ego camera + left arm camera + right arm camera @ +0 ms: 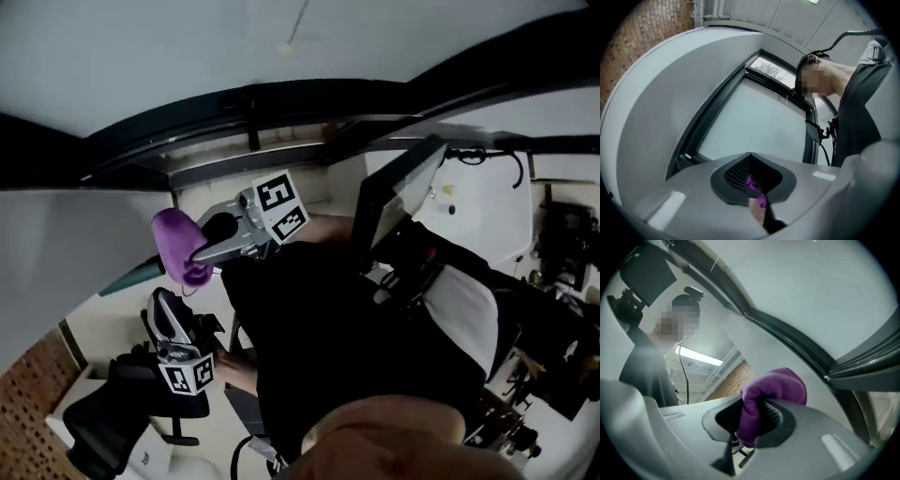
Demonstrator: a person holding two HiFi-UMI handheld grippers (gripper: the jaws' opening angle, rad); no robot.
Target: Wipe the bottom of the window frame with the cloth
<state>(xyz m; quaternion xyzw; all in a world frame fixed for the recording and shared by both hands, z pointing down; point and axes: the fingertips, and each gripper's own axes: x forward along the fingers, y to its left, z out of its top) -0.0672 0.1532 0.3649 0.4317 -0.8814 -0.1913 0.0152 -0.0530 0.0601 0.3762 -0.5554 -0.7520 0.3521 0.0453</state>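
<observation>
A purple cloth is bunched in my right gripper, which is shut on it. In the right gripper view the cloth bulges out of the jaws, short of the dark window frame. In the head view the frame runs as a dark band above both grippers. My left gripper sits just below the cloth and points up. Its jaws look shut, and only a sliver of purple shows in the gap. The left gripper view faces the pane and frame.
A black office chair stands at the lower left beside a brick wall. A dark panel and cabled equipment crowd the right. The person's dark clothing fills the middle.
</observation>
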